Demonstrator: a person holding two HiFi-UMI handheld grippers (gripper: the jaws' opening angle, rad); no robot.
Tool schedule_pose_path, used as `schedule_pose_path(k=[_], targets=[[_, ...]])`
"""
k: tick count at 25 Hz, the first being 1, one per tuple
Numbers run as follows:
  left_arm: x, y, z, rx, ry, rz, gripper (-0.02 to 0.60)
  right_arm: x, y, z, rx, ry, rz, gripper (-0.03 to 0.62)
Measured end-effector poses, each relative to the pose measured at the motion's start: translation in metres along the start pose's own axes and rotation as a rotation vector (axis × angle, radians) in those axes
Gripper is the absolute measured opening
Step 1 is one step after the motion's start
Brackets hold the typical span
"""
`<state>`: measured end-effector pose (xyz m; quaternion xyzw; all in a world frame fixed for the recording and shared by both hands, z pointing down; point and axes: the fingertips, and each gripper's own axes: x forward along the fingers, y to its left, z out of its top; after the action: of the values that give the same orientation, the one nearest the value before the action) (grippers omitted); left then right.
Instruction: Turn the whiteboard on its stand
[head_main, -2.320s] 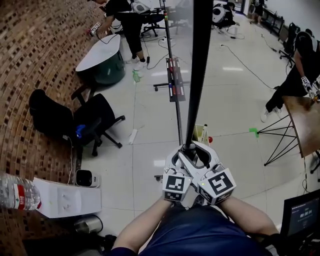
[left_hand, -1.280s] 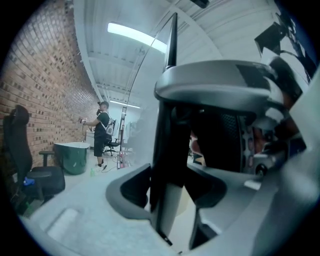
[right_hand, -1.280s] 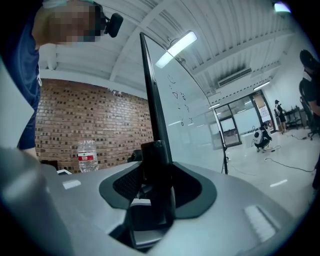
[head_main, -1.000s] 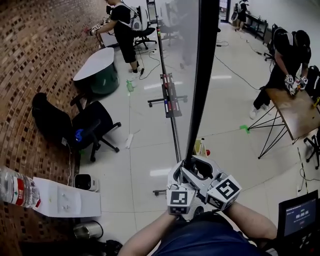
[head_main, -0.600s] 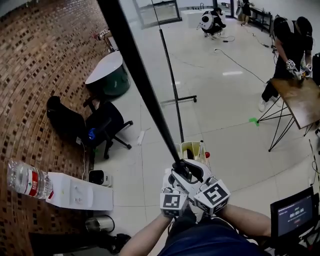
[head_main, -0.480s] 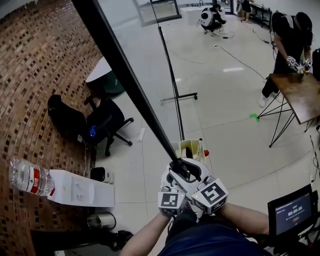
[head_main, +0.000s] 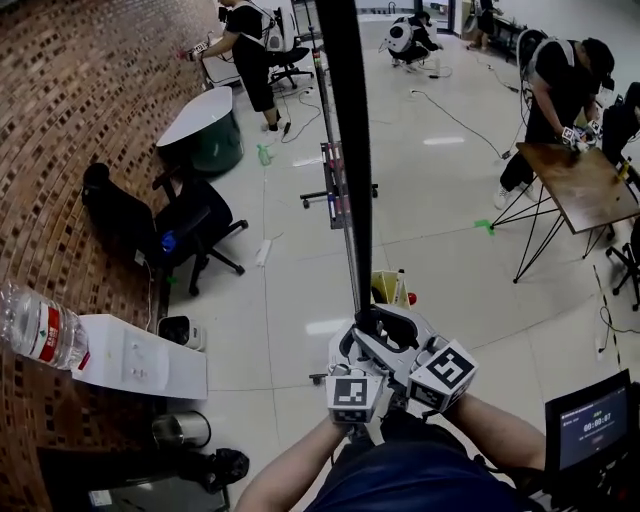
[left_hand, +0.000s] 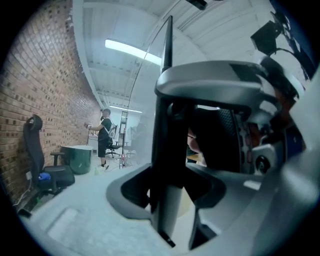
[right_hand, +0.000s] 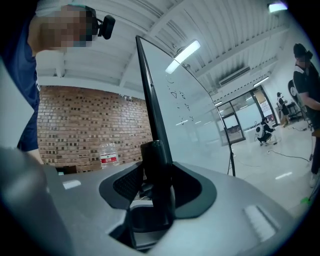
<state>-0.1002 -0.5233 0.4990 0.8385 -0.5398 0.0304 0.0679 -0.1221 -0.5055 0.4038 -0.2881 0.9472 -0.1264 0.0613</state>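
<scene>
**Both grippers clamp the whiteboard's edge, mid-swing**

The whiteboard (head_main: 343, 140) stands on the open floor directly in front of the person. In the head view it shows almost edge-on, so its black frame runs as a dark bar from the top of the picture down to the hands. Both tools meet at that frame's lower end. The left gripper (left_hand: 169, 150) has the dark frame between its jaws, which are closed onto it at a medium width. The right gripper (right_hand: 156, 182) has the same frame seated in the notch of its pad, also closed on it, and nothing else lies in either grip.

Holding the outer edge rather than the face is probably deliberate. The edge gives the pads something narrow to bite, and it sits far from the board's pivot, so a sideways push would turn the panel easily. The two grips are stacked close together, one just beside the other (their marker cubes almost touch), which would help keep the frame from twisting out.

The stand (head_main: 346, 235) rises just behind the board, and its marker tray (head_main: 333, 185) sits further up the pole. An office chair (head_main: 190, 232) and the brick wall (head_main: 70, 120) stand off to the left, well apart from the board. The turn looks partway done.
</scene>
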Motion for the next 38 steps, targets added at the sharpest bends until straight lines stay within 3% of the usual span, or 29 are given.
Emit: schedule_pose_path(k=[8,22,29,38], targets=[[-0.048,-0.025,-0.006,0.002,-0.007,-0.029,0.196,-0.032,0.044,-0.012,-0.039,0.012,0.004,0.179],[-0.107,-0.033,-0.022,0.023,0.045,0.026,0.181,-0.053,0.096,-0.037,-0.04,0.048,-0.019,0.176],[-0.131,-0.064,-0.028,0.026,0.01,0.029,0.184,-0.088,0.112,-0.042,-0.037,0.033,0.0,0.176],[-0.167,-0.121,-0.032,0.037,-0.041,-0.054,0.196,-0.148,0.143,-0.035,-0.027,-0.002,-0.016,0.178]])
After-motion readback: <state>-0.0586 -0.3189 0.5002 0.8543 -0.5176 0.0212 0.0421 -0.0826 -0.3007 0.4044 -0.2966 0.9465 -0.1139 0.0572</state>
